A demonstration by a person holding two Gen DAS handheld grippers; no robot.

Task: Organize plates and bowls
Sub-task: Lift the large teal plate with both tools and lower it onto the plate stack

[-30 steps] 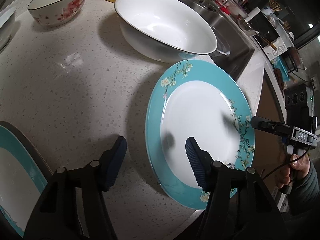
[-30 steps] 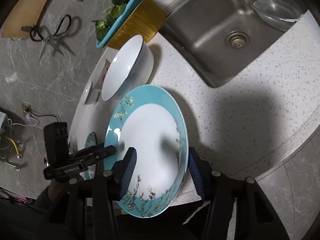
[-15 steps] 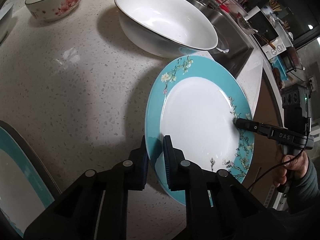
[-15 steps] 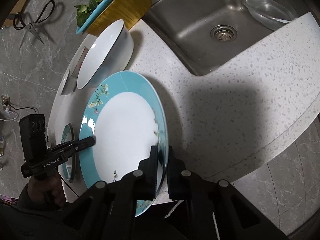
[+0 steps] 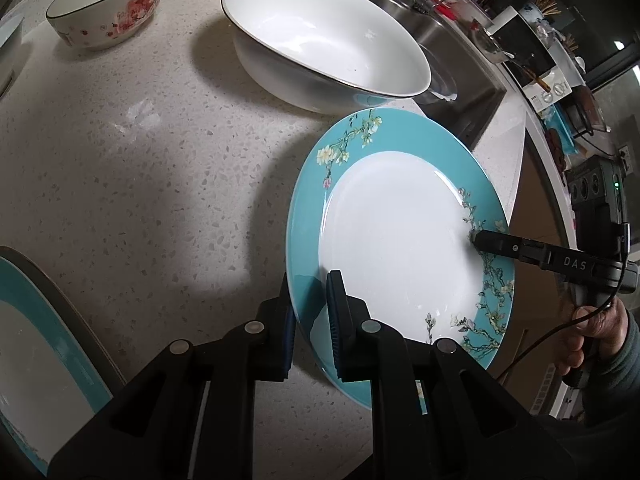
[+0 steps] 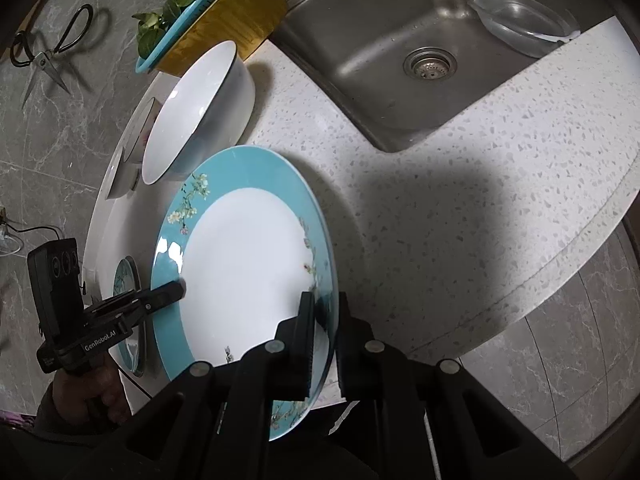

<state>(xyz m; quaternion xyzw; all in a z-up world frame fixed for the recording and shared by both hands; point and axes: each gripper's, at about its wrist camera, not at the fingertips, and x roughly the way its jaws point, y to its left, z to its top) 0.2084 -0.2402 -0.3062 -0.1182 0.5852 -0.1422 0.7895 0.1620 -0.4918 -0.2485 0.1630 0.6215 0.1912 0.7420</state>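
The left tongs (image 5: 311, 322) and the right tongs (image 6: 325, 330) each pinched opposite rims of one round, glossy teal-rimmed white ceramic plate with blossom sprigs (image 5: 400, 240), held tilted over the speckled stone table (image 5: 140, 168). Near it stood one large white bowl (image 5: 324, 36) and one smaller red-flowered bowl (image 5: 106, 12); a second teal plate (image 5: 28, 344) lay left.

– What is different from one second ago?
– Both tools were open then. Now the left tool (image 5: 311, 316) and the right tool (image 6: 323, 322) each pinch the rim of the teal plate (image 5: 400, 240).
– And the plate itself?
– It now tilts, its left edge raised off the surface (image 5: 140, 184).
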